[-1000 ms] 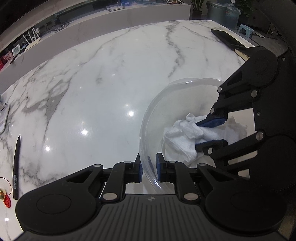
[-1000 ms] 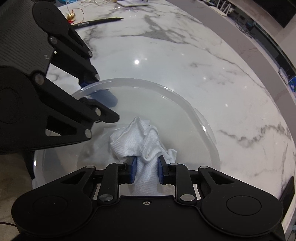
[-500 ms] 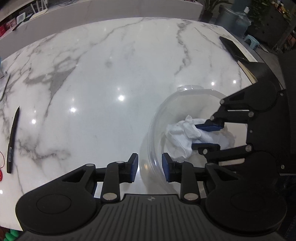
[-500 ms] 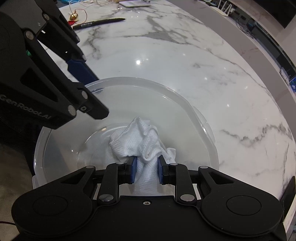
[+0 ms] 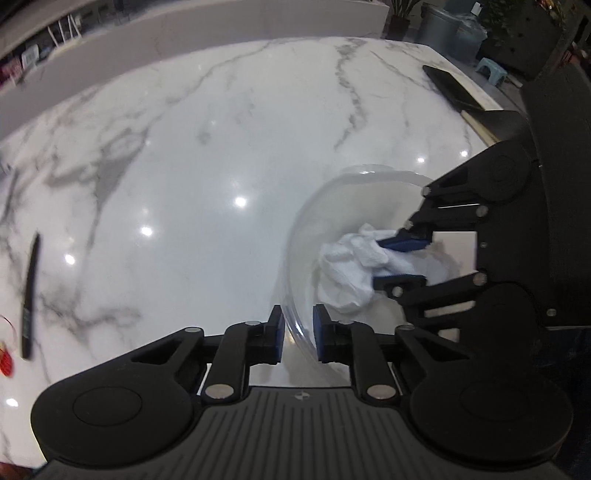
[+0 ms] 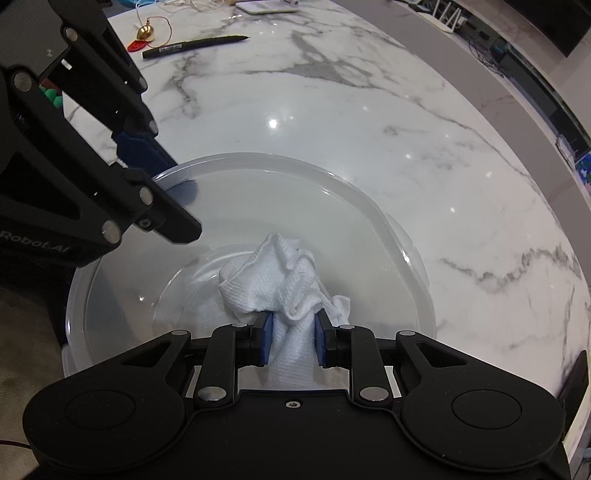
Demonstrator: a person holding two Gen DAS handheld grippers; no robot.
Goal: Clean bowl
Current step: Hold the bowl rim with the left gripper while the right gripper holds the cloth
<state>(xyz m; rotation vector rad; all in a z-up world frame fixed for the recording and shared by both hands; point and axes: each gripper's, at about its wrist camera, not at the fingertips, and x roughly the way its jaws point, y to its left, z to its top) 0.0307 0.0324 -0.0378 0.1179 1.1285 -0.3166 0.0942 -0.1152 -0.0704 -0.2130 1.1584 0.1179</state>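
My marble desk (image 6: 369, 110) carries the clear bowl (image 6: 295, 173), a black pen (image 6: 192, 43), a phone (image 5: 452, 88) and a gold charm (image 6: 145, 32).

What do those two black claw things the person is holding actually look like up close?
Both the left gripper and right gripper are matte black plastic: jointed linkage arms with silver pivot pins, round discs at the base, ribbed housing, blue pads on the fingers. White lettering marks the left one's side.

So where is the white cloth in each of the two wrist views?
Left wrist view: white cloth lies right of centre, inside the clear bowl.
Right wrist view: white cloth sits at lower centre, pinched in the right gripper.
Shared landmark: the black pen.
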